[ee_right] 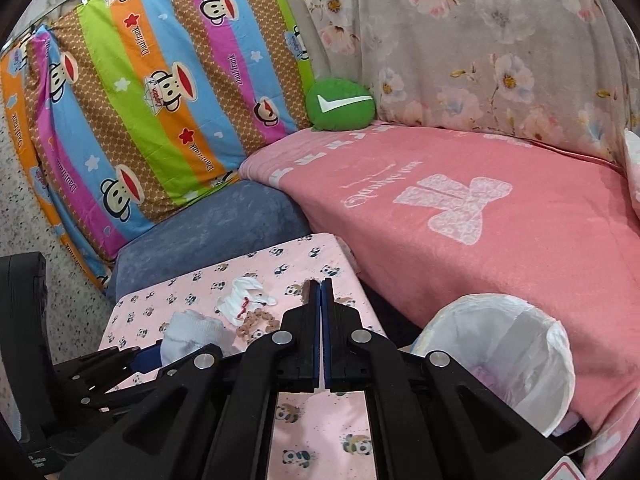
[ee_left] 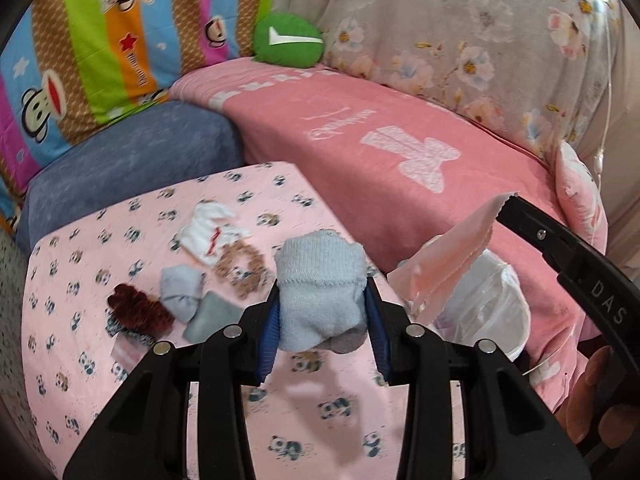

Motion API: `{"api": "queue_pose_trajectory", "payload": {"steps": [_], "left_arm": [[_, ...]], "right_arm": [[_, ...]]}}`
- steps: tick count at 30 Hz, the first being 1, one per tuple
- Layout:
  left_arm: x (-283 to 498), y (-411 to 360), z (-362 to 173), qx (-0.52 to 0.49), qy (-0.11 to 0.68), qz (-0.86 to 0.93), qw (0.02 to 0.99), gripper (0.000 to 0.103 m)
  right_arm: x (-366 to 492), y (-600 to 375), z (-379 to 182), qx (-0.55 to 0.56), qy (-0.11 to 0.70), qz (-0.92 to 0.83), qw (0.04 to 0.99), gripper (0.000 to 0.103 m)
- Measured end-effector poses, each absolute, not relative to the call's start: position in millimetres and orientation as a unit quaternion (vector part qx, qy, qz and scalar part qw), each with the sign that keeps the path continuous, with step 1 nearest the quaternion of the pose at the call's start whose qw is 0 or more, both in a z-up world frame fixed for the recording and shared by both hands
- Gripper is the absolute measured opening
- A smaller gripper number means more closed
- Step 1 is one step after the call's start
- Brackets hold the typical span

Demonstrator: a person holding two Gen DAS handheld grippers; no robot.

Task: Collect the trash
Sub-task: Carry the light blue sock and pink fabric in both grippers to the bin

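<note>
While the left gripper [ee_left: 322, 316] pinches a rolled light-blue sock [ee_left: 320, 284] between its blue pads, the bundle hangs clear above the panda-print cloth [ee_left: 280, 420], probably lifted so it can be carried sideways to the bin. The right gripper [ee_right: 322, 308] has its jaws pressed flat together on the corner of a thin pink cloth [ee_left: 448, 264]; from its own camera only a scrap shows at the tips, but the left view shows the sheet trailing from them over the bin. That white-lined trash bin [ee_right: 532, 364] stands just beside the table on the right, against the pink bedspread [ee_right: 500, 240], mouth open and apparently with something pale already inside.

Farther along the table more items wait: a grey sock bundle [ee_left: 182, 290], a dark red hair claw [ee_left: 138, 310], a leopard-print scrunchie [ee_left: 240, 266] and a crumpled white sock [ee_left: 210, 232] touching it. Beyond the table sit a blue cushion [ee_left: 132, 164], a green round pillow [ee_left: 288, 40] and a striped monkey-print sheet [ee_right: 160, 100].
</note>
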State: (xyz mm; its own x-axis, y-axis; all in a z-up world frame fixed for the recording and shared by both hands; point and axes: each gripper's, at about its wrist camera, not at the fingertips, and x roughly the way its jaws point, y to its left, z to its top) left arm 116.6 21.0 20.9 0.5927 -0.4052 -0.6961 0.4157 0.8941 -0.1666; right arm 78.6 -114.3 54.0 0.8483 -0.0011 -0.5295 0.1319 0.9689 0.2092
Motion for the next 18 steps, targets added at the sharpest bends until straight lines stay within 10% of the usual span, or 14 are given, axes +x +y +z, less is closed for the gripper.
{"api": "queue_pose_trajectory", "payload": {"steps": [18], "left_arm": [[90.2, -110.6, 37.6, 0.044, 0.378, -0.363, 0.851, 0.037]], "right_arm": [[23.0, -235.3, 43.1, 0.147, 0.269, -0.141, 0.941, 0.002]]}}
